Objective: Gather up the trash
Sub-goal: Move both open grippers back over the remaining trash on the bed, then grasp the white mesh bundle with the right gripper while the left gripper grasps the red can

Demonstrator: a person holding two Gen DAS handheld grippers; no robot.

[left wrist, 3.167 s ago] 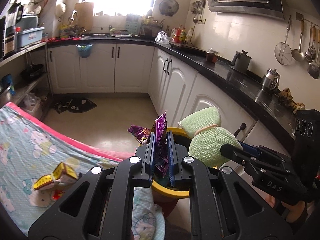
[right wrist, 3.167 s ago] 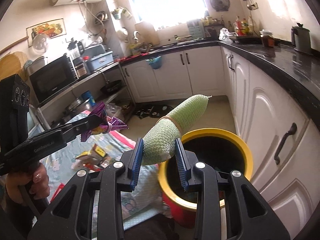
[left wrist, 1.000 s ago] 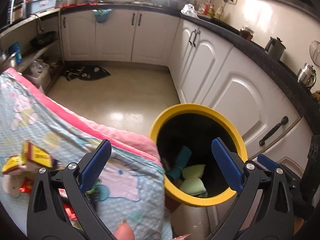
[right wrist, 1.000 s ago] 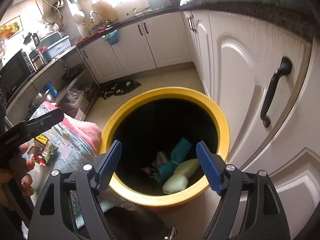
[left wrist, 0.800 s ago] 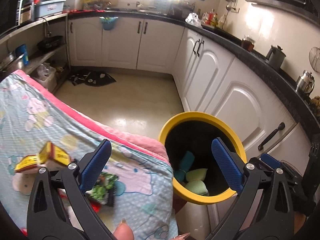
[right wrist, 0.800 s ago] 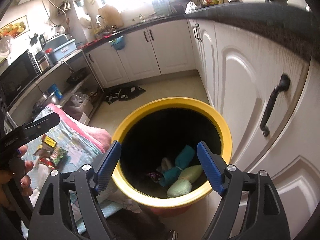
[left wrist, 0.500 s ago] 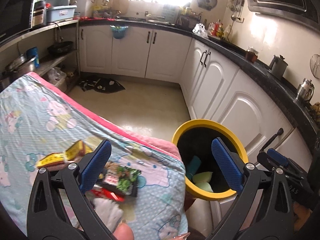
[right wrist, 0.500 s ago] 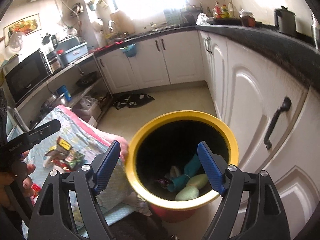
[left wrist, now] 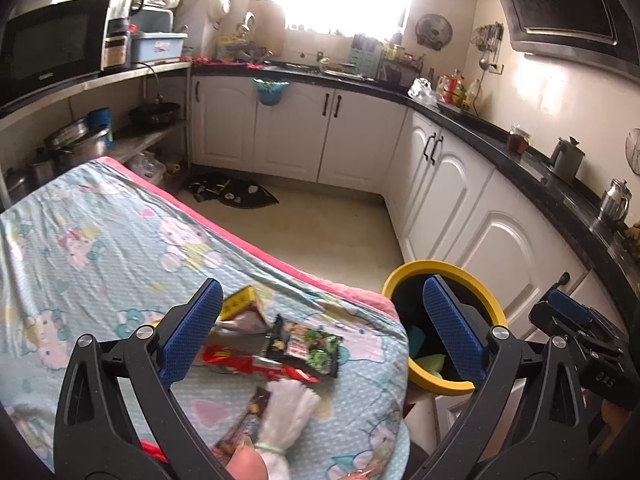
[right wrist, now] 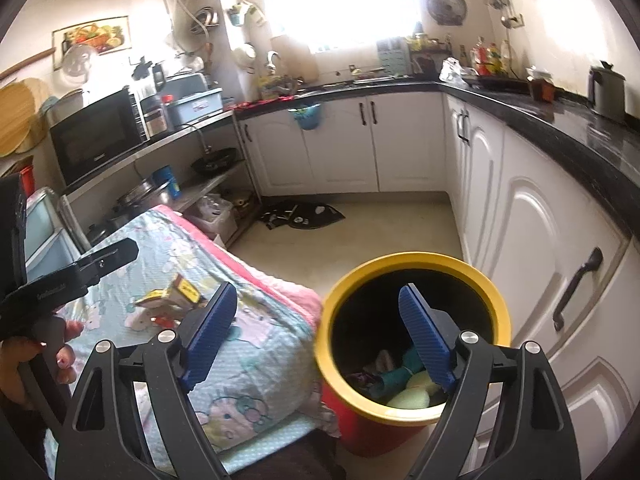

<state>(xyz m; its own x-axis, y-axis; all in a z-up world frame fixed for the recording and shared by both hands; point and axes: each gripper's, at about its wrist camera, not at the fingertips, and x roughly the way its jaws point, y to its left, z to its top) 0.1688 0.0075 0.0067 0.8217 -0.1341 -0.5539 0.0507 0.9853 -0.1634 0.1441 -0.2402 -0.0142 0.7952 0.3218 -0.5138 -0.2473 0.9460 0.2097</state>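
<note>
A yellow-rimmed bin (left wrist: 442, 272) (right wrist: 416, 266) stands on the floor beside the table and holds green and teal bundles (right wrist: 408, 394). On the patterned tablecloth (left wrist: 100, 240) lie a yellow box (left wrist: 240, 304), a dark snack packet (left wrist: 306, 344), a red wrapper (left wrist: 244, 364) and a white bundle (left wrist: 286, 404). My left gripper (left wrist: 320, 332) is open and empty above this trash. My right gripper (right wrist: 318, 336) is open and empty above the bin's left rim. The yellow box also shows in the right wrist view (right wrist: 176, 290).
White cabinets (left wrist: 452, 184) under a black counter (right wrist: 560, 124) run along the far and right sides. A dark mat (left wrist: 232, 194) lies on the beige floor. Shelves with pots (right wrist: 140, 200) and a microwave (right wrist: 96, 136) stand at the left.
Both grippers let go of the purple wrapper and green bundle, which now lie in the bin. Both have pulled up and back; the left has swung left over the table trash.
</note>
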